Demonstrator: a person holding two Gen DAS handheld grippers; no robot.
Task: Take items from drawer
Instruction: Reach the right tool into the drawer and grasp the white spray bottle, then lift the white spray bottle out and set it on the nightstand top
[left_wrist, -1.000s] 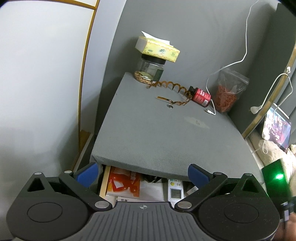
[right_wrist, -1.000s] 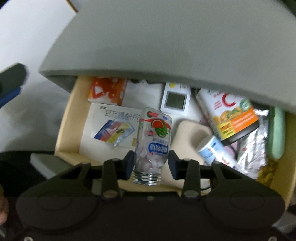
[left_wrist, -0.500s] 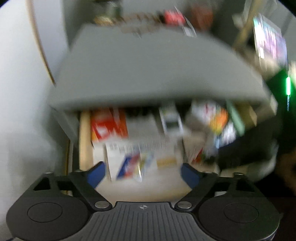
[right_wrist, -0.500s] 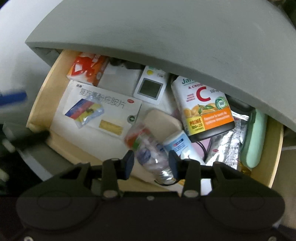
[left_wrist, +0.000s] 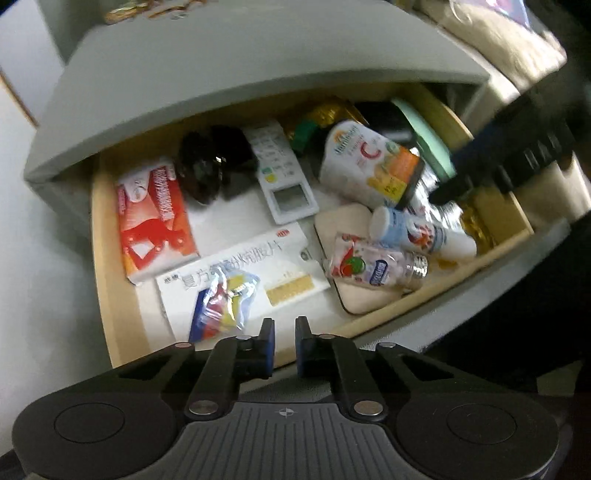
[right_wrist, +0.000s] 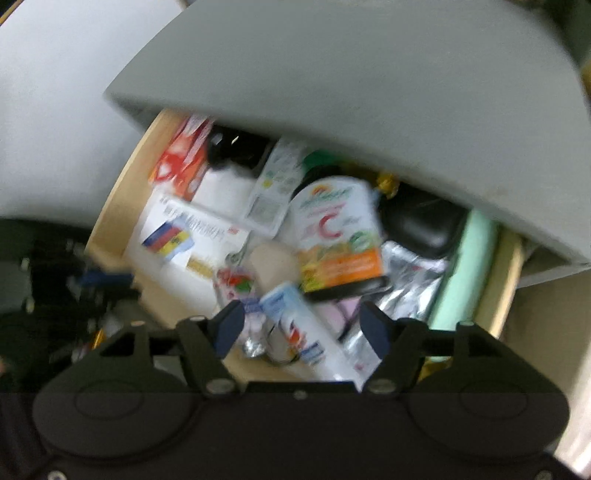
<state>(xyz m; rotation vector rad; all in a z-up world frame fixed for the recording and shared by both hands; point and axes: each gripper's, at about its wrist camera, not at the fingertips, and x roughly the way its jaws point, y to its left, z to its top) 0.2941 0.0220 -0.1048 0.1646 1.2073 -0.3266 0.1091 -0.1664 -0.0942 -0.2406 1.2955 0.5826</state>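
Left gripper (left_wrist: 284, 334): I am holding it over the drawer's front edge, its blue-padded fingers (left_wrist: 266, 343) drawn close with only a narrow gap between them, gripping nothing.
Right gripper (right_wrist: 301, 326): I am holding it with the fingers spread wide and nothing clamped; the white tube is lying in the gap between the pads, though blur keeps me from telling whether either pad is touching it.
Drawer (left_wrist: 110, 295): it is standing pulled out from under the grey tabletop (left_wrist: 258, 66), its pale wooden walls showing on the left and front.
Candy bottle (left_wrist: 376, 264): it is lying on its side near the front right of the drawer, on a beige pad (left_wrist: 354, 299), cap end pointing right; a watermelon picture is showing on its label.
White tube (right_wrist: 310, 332): it is lying just beside the candy bottle, towards the right.
Vitamin C bottle (left_wrist: 369, 166): it is lying behind the tube, orange band on its label.
Remote control (left_wrist: 282, 177): it is lying at the middle of the drawer, display end towards me.
Medicine box (left_wrist: 255, 266): white, flat, at the front left, with a small colourful sachet (left_wrist: 221, 299) resting on it.
Red-and-white pack (left_wrist: 151, 218): it is lying along the left wall.
Green case (right_wrist: 465, 273): it is lying along the right wall.
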